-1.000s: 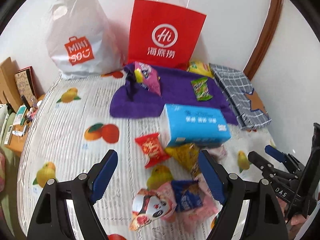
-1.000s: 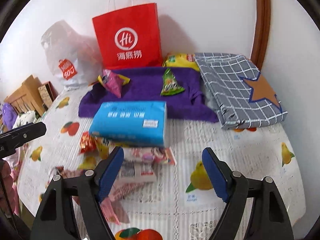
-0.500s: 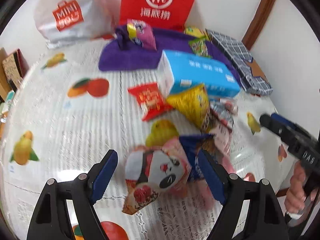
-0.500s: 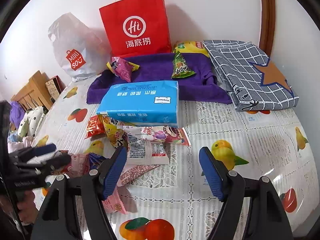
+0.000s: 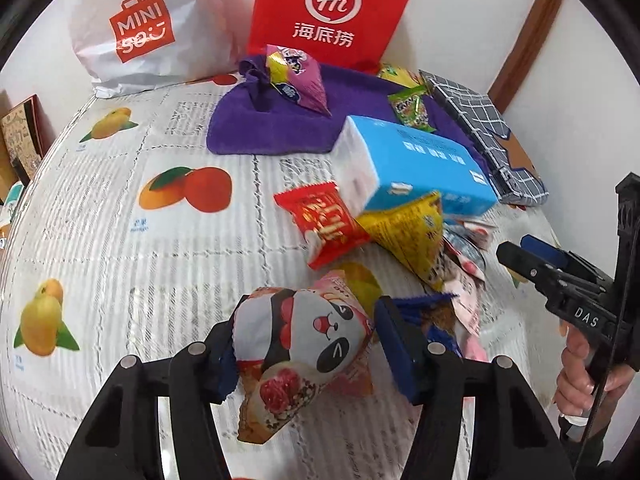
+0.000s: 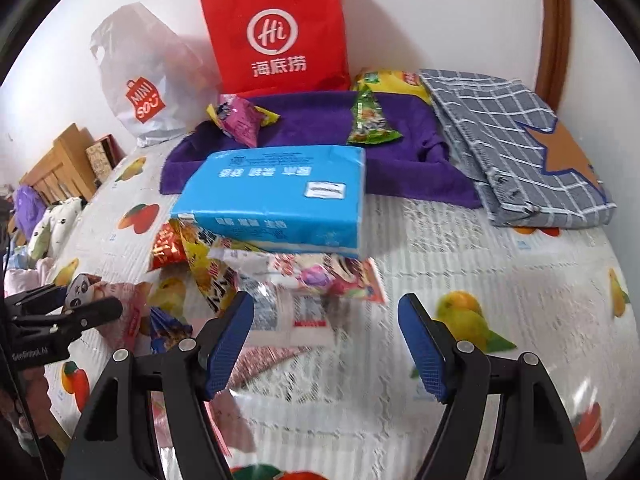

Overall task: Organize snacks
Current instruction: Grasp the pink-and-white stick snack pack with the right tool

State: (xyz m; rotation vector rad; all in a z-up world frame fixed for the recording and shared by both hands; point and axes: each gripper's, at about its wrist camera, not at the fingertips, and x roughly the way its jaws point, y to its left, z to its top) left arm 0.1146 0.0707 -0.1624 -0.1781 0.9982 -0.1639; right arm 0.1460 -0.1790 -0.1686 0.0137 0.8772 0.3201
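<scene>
My left gripper (image 5: 308,344) is shut on a pink panda snack packet (image 5: 304,344), which sits between its blue pads near the table's front. A red packet (image 5: 324,224), a yellow packet (image 5: 412,236) and a dark blue packet (image 5: 436,312) lie just beyond it. My right gripper (image 6: 324,344) is open and empty above a white printed packet (image 6: 296,312) and a pink fruit packet (image 6: 332,276). It also shows at the right edge of the left wrist view (image 5: 536,260). A purple packet (image 6: 240,120) and a green packet (image 6: 370,120) lie on the purple cloth (image 6: 320,124).
A blue tissue pack (image 6: 280,196) lies on some packets mid-table. A red Hi paper bag (image 6: 276,28) and a white Miniso bag (image 6: 140,80) stand at the wall. A folded grey checked cloth (image 6: 516,148) lies at the right. A fruit-print cloth (image 5: 120,240) covers the table.
My left gripper has closed in on the panda packet and now grips it. My right gripper has moved a little closer to the packets under the tissue pack, still open.
</scene>
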